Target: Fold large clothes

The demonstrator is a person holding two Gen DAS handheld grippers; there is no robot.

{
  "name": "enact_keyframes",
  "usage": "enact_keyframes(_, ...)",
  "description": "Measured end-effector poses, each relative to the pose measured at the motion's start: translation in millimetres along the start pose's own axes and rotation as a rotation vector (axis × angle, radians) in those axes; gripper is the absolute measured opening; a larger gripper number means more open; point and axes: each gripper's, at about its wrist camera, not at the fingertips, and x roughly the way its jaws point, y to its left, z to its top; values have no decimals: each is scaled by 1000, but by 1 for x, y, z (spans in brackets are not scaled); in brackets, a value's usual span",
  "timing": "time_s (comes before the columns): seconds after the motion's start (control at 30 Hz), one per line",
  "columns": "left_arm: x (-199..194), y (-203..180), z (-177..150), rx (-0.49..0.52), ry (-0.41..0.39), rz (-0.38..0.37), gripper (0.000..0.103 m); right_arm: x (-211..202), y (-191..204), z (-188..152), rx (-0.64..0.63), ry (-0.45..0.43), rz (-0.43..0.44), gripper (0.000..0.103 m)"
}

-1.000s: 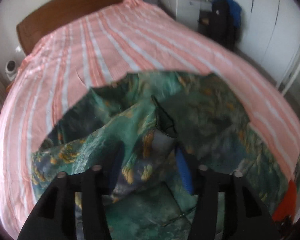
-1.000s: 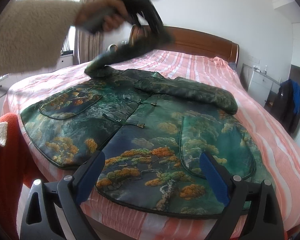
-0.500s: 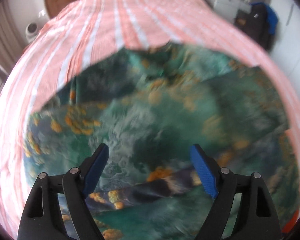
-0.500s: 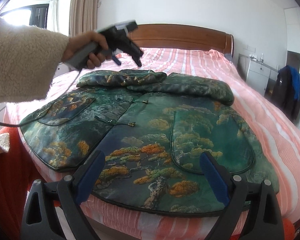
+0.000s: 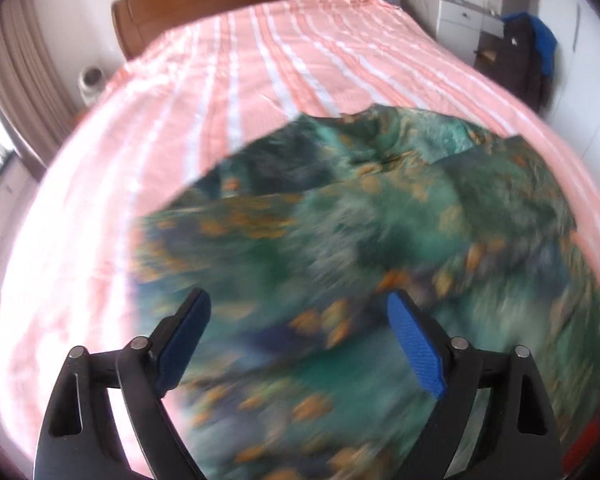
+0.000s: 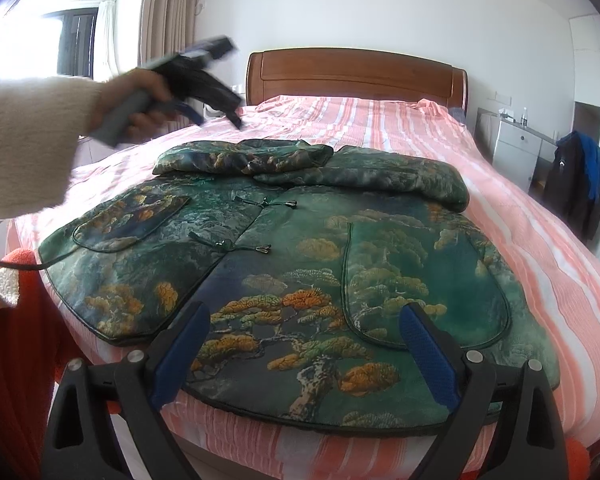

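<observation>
Lying flat on the bed (image 6: 532,240), front side up, the green jacket (image 6: 340,264) w/ orange pine print sits near the foot edge, hem toward the right wrist cam. Both sleeves are folded in across the chest area: left sleeve (image 6: 240,158) & right sleeve (image 6: 380,178), ends overlapping near the collar. Front closure w/ small knot fasteners (image 6: 266,202) runs down the middle; a pocket outline shows on each front panel.

Right tongs (image 6: 304,340) hover just off the hem, released, blue pads wide apart, nothing between them. Left tongs (image 5: 298,336) are also released, held above the jacket (image 5: 360,240); that view is motion-blurred, so fabric detail can't be read. In the right cam the left tongs (image 6: 216,116) are up in the air over the far left side of the bed, gripped by a hand (image 6: 140,100) in a cream fleece sleeve, clear of the cloth.

Bed has pink & white striped bedding, wooden headboard (image 6: 356,74) behind.
</observation>
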Motion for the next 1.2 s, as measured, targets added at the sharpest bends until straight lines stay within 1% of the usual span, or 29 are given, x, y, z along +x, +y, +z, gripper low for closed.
enact_keyframes(0.03,-9,8,-7,39,11,43,93,-1,0,0,3,-3,1,95)
enact_keyframes(0.13,-41,34,-40,237,71,246,93,-1,-1,1,8,-10,5,95)
enact_keyframes(0.17,-54,44,-54,317,90,332,93,-1,-1,2,10,-11,7,95)
enact_keyframes(0.2,-65,52,-65,372,102,392,93,-2,-2,2,12,-12,9,95)
enact_keyframes(0.23,-76,61,-75,413,117,442,94,-2,-2,2,15,-14,13,95)
enact_keyframes(0.27,-89,72,-87,428,130,478,96,-2,-2,2,17,-16,17,95)
enact_keyframes(0.3,-101,81,-97,414,137,488,100,-2,-1,2,18,-16,20,95)
enact_keyframes(0.33,-110,86,-105,382,140,481,101,-2,-1,2,18,-16,24,95)
enact_keyframes(0.4,-121,92,-126,265,137,417,101,-2,0,2,15,-15,29,95)
enact_keyframes(0.47,-120,87,-152,126,140,307,101,-2,3,2,7,-16,29,95)
enact_keyframes(0.53,-112,73,-181,26,137,216,101,-2,4,2,-1,-15,23,95)
enact_keyframes(0.63,-92,37,-216,-54,134,112,101,-3,6,0,-14,-10,8,95)
enact_keyframes(0.7,-78,11,-227,-89,122,49,100,-2,7,-1,-21,-5,0,95)
enact_keyframes(0.77,-70,-8,-226,-136,98,-15,100,0,9,-1,-27,1,-5,95)
enact_keyframes(0.83,-70,-19,-221,-172,57,-70,100,3,12,-2,-36,11,-7,95)
enact_keyframes(0.87,-70,-25,-218,-181,34,-86,100,4,14,-2,-44,17,-9,95)
enact_keyframes(0.97,-71,-29,-212,-180,-11,-83,100,6,19,-4,-63,25,-14,95)
enact_keyframes(1.07,-67,-24,-216,-198,-4,-74,100,7,21,-6,-75,32,-19,95)
enact_keyframes(1.2,-65,-6,-229,-260,7,-59,100,10,21,-6,-72,39,-19,95)
